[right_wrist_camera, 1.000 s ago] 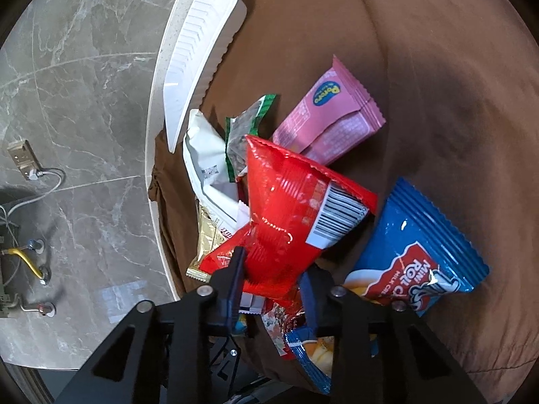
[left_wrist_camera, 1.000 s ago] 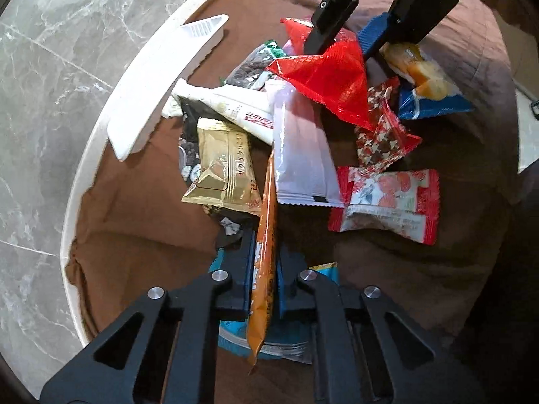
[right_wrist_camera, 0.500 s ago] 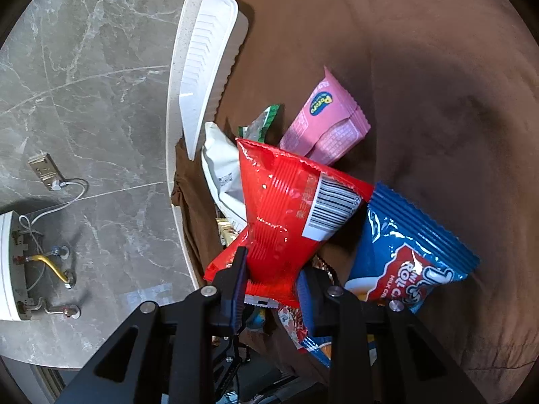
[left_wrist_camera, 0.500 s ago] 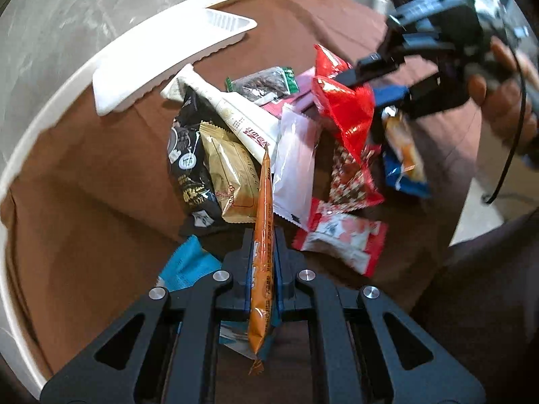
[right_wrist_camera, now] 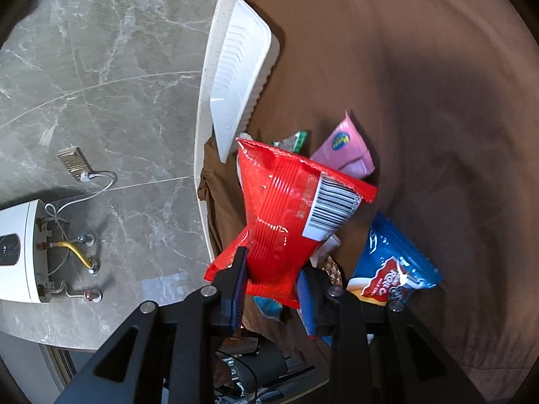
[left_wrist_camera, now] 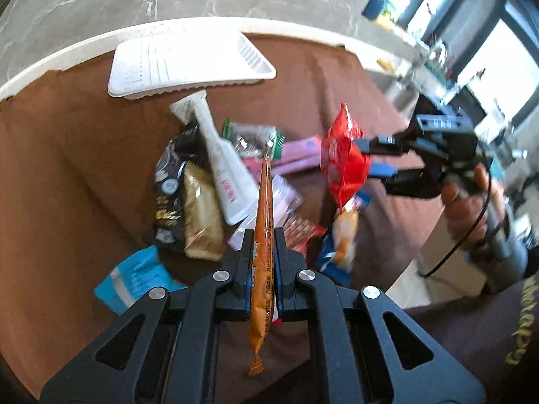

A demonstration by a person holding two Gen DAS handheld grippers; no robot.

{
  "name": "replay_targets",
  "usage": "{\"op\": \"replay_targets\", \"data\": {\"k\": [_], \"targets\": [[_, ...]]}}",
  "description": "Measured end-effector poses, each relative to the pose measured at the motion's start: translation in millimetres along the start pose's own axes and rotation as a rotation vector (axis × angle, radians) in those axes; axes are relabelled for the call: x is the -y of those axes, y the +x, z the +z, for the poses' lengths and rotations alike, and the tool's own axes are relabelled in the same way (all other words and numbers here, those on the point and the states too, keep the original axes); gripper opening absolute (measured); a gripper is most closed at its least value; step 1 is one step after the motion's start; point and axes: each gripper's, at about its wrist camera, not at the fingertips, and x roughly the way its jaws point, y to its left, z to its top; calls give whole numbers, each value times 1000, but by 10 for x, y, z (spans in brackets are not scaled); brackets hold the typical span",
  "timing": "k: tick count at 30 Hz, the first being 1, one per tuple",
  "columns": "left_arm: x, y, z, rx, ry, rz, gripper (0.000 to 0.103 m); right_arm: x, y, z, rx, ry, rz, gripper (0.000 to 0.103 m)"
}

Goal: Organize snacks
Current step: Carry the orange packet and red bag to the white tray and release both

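- Compared with a second ago, both hand-held grippers are seen higher above the snack pile, and the left view has rolled so that the white ribbed plastic tray (left_wrist_camera: 188,64) now lies across the top of the picture.
- Left hand-held gripper (left_wrist_camera: 263,256) is clenched on a long orange stick-shaped snack packet (left_wrist_camera: 263,235), which is held lengthwise between its fingers and clear of the brown cloth (left_wrist_camera: 67,155) covering the bench.
- Right hand-held gripper (right_wrist_camera: 271,281) is clamped on the pinched lower end of a crinkled red foil snack bag (right_wrist_camera: 289,215), lifted off the pile.
- Tray is seen empty, at the cloth's edge; the remaining packets lie loose on the cloth beside it.
- Only the left view shows the person's hand (left_wrist_camera: 471,202) around the right tool's handle, and a gold wrapper (left_wrist_camera: 202,212).
- Only the right view shows the red bag's barcode, a blue roll-cake packet (right_wrist_camera: 394,266), a pink packet (right_wrist_camera: 347,155) and the grey marble floor (right_wrist_camera: 101,84).
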Motion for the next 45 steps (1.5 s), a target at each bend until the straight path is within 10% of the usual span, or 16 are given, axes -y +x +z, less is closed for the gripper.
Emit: {"op": "replay_targets", "data": {"k": [11, 21, 37, 40, 43, 45], "targets": [[-179, -25, 659, 122, -168, -135, 8, -274, -151, 486, 9, -63, -14, 30], [-1254, 353, 1757, 183, -283, -157, 8, -888, 468, 1402, 21, -164, -129, 30], [-2001, 1304, 2363, 95, -248, 161, 10, -1129, 1366, 2339, -11, -365, -483, 46], [-1939, 1268, 2357, 129, -199, 233, 21, -1173, 1371, 2314, 2, -405, -498, 49], [-1911, 1238, 2377, 144, -183, 250, 53, -1208, 1357, 2270, 14, -439, -505, 52], [-1886, 1178, 2407, 162, -183, 262, 54, -1278, 1356, 2257, 31, -461, -506, 52]]}}
